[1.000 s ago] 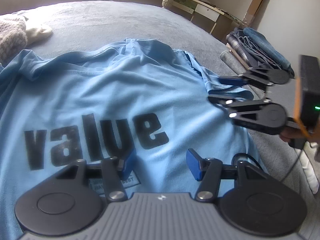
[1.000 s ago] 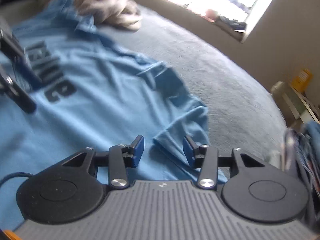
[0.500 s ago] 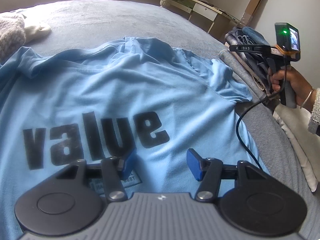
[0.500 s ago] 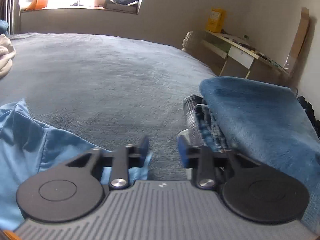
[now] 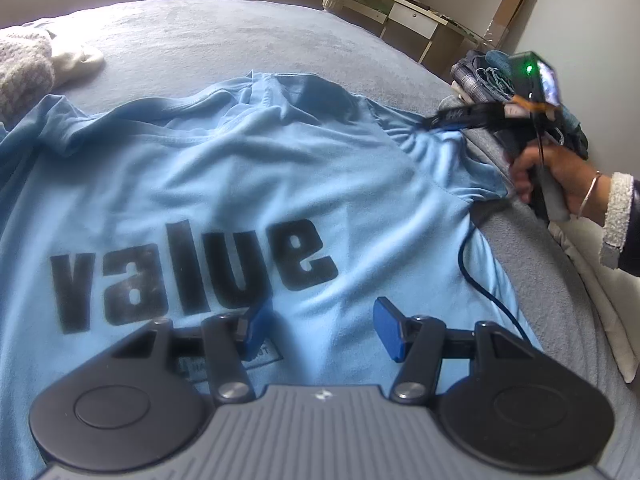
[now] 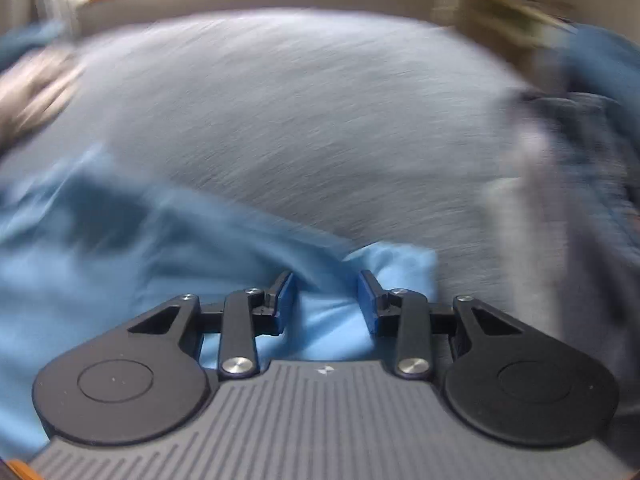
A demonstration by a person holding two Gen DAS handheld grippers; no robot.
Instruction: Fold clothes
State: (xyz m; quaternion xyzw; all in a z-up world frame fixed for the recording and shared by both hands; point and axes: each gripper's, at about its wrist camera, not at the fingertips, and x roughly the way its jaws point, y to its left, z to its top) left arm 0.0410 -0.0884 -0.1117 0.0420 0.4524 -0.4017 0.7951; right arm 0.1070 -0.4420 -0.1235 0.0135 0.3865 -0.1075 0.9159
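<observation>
A light blue T-shirt (image 5: 224, 184) printed "value" lies spread face up on the grey bed (image 5: 208, 28). My left gripper (image 5: 320, 328) hovers open just over the shirt's lower front, with nothing between its pads. At the far right a hand holds my right gripper (image 5: 436, 122), its tips on the shirt's right sleeve (image 5: 448, 160), where the cloth gathers in small folds. In the blurred right wrist view, that gripper (image 6: 326, 300) has sleeve cloth (image 6: 396, 264) lying between its blue pads, and the pads stand apart.
A stack of folded clothes (image 5: 480, 76) sits at the bed's right edge, just behind the right gripper. Knitted grey and white garments (image 5: 28, 76) lie at the far left. A dark cable (image 5: 480, 280) trails over the shirt's right side. A desk (image 5: 404, 16) stands beyond the bed.
The right gripper left the shirt's right side, swung out toward the folded stack while rolling, then came back onto the sleeve, which now bunches. The left gripper has not moved.
</observation>
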